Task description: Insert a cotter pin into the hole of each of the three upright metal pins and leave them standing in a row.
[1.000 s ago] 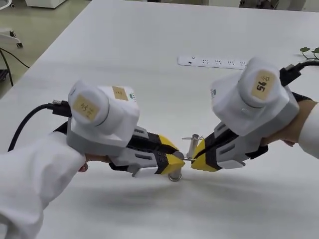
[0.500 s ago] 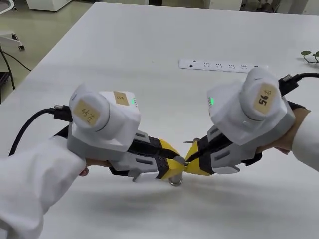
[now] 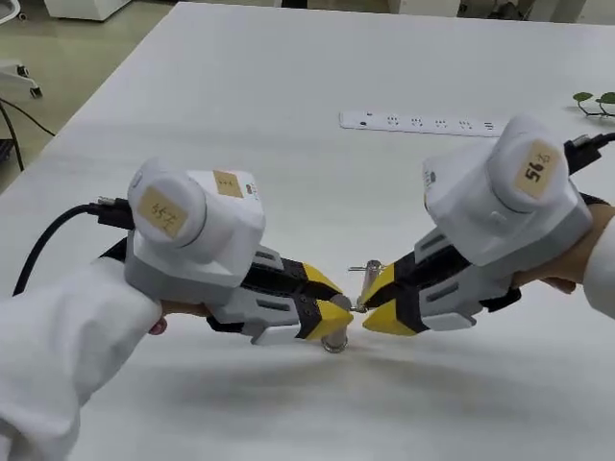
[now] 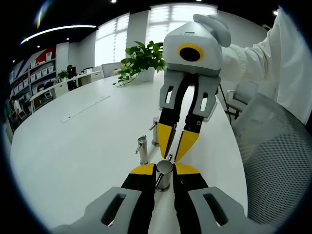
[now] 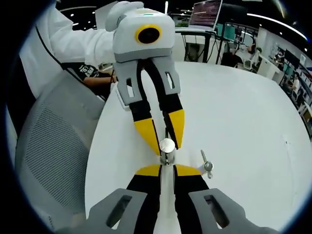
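An upright metal pin (image 3: 333, 343) stands on the white table between both grippers. My left gripper (image 3: 336, 322) is shut on it; in the left gripper view its yellow-tipped jaws (image 4: 164, 169) clamp the pin (image 4: 164, 178) below its round head. My right gripper (image 3: 368, 305) faces it from the right, shut on a thin cotter pin (image 4: 169, 157) whose end is at the pin's head (image 5: 166, 145). Two more metal pins (image 4: 142, 148) (image 4: 155, 132) stand just behind. One of them (image 5: 207, 165) has a cotter pin through it.
A white power strip (image 3: 418, 123) lies across the far side of the table (image 3: 240, 115). A potted plant (image 3: 596, 101) sits at the far right edge. A mesh office chair (image 4: 278, 146) stands beside the table's near edge.
The right gripper closed in on the held pin until the yellow tips met, then eased slightly back to the right. The left gripper kept its hold in place.
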